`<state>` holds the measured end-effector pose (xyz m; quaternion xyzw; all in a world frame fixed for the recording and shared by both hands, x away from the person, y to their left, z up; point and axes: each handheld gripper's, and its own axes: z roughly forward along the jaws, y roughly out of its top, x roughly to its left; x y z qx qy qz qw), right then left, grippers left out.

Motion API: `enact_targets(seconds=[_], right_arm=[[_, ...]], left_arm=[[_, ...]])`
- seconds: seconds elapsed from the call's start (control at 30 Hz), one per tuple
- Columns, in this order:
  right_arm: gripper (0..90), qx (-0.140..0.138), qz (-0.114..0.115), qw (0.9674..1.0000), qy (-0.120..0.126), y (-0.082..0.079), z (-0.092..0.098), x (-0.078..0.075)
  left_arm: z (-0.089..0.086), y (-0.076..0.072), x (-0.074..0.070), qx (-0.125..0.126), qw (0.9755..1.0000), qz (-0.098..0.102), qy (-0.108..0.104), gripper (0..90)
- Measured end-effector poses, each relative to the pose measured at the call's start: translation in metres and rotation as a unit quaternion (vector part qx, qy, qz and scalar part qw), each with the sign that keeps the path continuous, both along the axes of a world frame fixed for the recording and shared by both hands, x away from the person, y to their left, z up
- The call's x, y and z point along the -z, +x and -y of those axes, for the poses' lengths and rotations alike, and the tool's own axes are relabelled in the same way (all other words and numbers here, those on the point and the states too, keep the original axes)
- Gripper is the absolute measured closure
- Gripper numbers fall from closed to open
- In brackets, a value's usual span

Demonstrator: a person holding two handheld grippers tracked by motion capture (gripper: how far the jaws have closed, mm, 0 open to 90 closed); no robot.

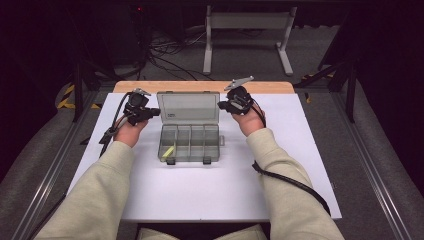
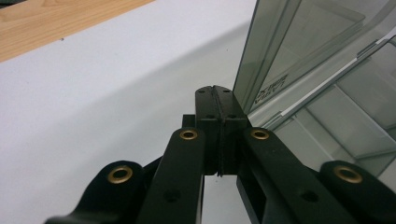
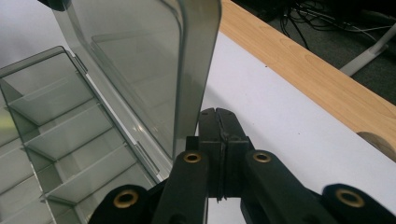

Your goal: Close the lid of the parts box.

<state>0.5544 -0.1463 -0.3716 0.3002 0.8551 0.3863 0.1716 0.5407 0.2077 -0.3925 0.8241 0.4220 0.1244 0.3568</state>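
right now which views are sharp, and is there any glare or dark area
High view: white table evenly lit, floor behind it dark. Left gripper view: joined jaws soft, smoky organizer box lid sharper. Right gripper view: lid shows faint reflections, no hard glare.

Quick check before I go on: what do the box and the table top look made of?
Box: smoky clear plastic, glossy by the look; its dividers and the table show through the raised lid. Table top: matte white sheet, probably laminate, with no glare. A bare strip along its far edge shows light wood grain.
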Motion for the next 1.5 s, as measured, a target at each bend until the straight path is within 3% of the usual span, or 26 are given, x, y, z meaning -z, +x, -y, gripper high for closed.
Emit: enact_targets(seconds=[0.73,0.77,0.87,1.1,1.5], right_arm=[[89.9,-0.021,0.013,0.9995,0.017,-0.023,0.005,-0.008],[90.0,-0.022,0.013,0.9995,0.018,-0.024,0.005,-0.008],[89.9,-0.025,0.014,0.9994,0.021,-0.027,0.005,-0.009],[89.9,-0.031,0.015,0.9991,0.026,-0.035,0.006,-0.01],[89.9,-0.041,0.014,0.9984,0.035,-0.046,0.008,-0.006]], left_arm=[[-0.008,-0.024,-0.011,0.019,0.9992,0.029,-0.018,89.5],[-0.008,-0.026,-0.011,0.017,0.9993,0.022,-0.025,89.5],[-0.009,-0.028,-0.012,0.021,0.9992,0.028,-0.02,89.5],[-0.009,-0.035,-0.016,0.024,0.9988,0.029,-0.032,89.4],[-0.011,-0.046,-0.016,0.038,0.9983,0.031,-0.032,89.5]])
